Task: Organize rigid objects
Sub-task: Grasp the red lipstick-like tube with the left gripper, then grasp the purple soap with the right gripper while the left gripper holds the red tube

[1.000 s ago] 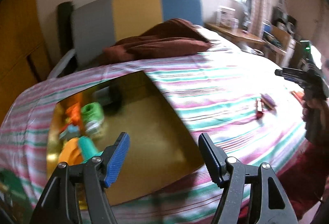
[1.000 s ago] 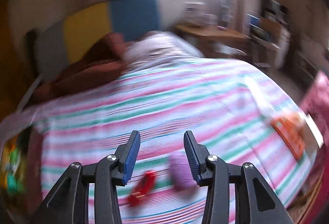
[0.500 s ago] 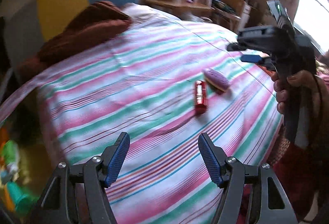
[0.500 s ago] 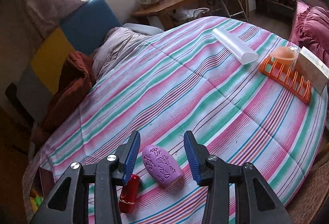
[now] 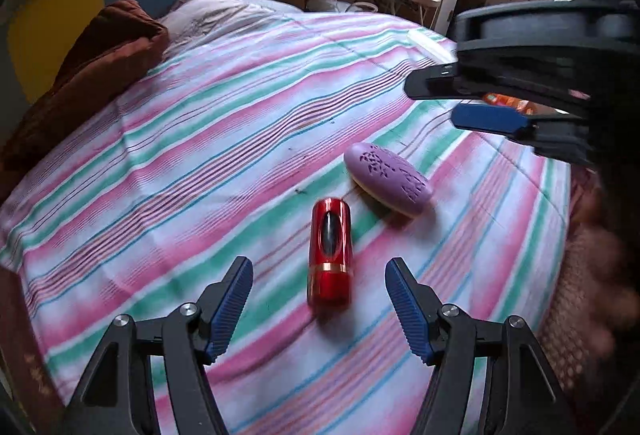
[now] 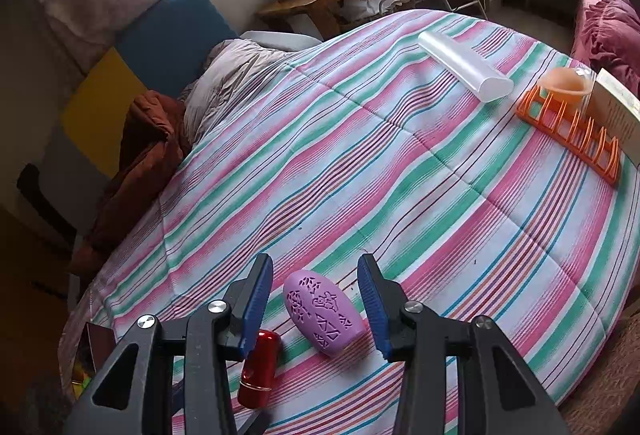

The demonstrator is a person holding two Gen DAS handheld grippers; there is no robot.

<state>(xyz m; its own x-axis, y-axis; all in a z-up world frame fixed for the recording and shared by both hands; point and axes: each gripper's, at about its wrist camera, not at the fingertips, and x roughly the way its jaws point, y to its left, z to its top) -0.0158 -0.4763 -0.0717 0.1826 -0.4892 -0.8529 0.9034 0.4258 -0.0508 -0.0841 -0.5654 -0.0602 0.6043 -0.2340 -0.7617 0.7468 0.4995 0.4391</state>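
Red cylinder [image 5: 330, 253] lies lengthwise between left hand-held gripper [image 5: 319, 305] fingers.

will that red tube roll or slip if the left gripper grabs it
The red tube looks round and lies on its side, so a nudge would probably roll it. Its glossy shell may slip. The soft bedspread should slow it.

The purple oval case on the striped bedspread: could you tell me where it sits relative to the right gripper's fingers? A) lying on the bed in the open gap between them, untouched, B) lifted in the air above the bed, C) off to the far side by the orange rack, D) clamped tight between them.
A: the purple oval case lies flat on the striped bedspread between the open fingers of the right gripper, with gaps on both sides.
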